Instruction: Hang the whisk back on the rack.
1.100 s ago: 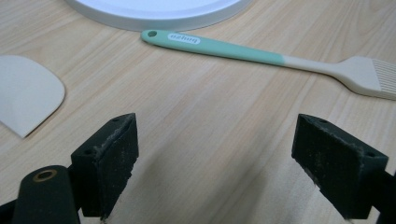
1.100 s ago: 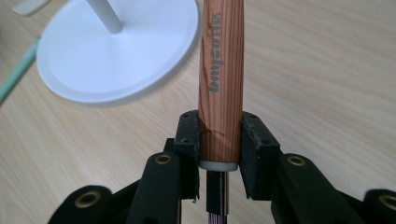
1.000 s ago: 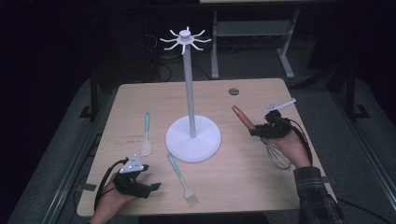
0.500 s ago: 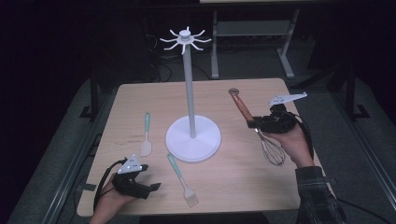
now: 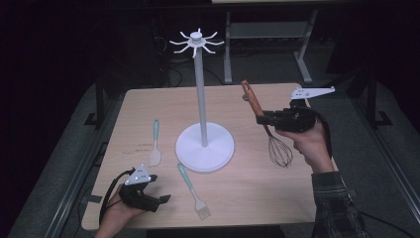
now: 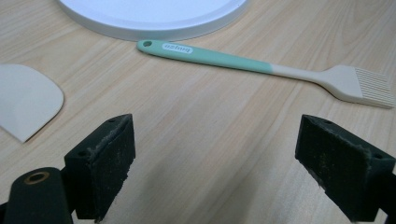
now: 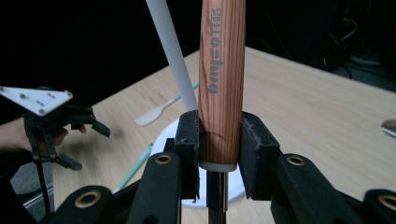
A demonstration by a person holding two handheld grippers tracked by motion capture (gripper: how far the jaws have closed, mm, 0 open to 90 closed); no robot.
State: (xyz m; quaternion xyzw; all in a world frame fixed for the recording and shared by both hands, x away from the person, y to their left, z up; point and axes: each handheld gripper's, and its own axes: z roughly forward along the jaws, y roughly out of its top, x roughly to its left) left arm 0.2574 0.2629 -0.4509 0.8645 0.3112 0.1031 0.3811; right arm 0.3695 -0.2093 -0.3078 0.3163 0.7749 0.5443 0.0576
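While the right gripper (image 5: 262, 119) squeezes the whisk (image 5: 270, 135) by its wooden handle, the whisk hangs above the table (image 5: 247, 193), at three o'clock from the white stand (image 5: 204, 146). Down at seven o'clock, the left gripper (image 5: 157, 202) rests with jaws wide apart, holding nothing.

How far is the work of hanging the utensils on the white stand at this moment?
Done: nothing hangs on the stand's hooks yet. In hand: the right gripper is shut on the whisk by its wooden handle, off the table. Left: the spatula and the brush lie on the table; the left gripper is open near them.
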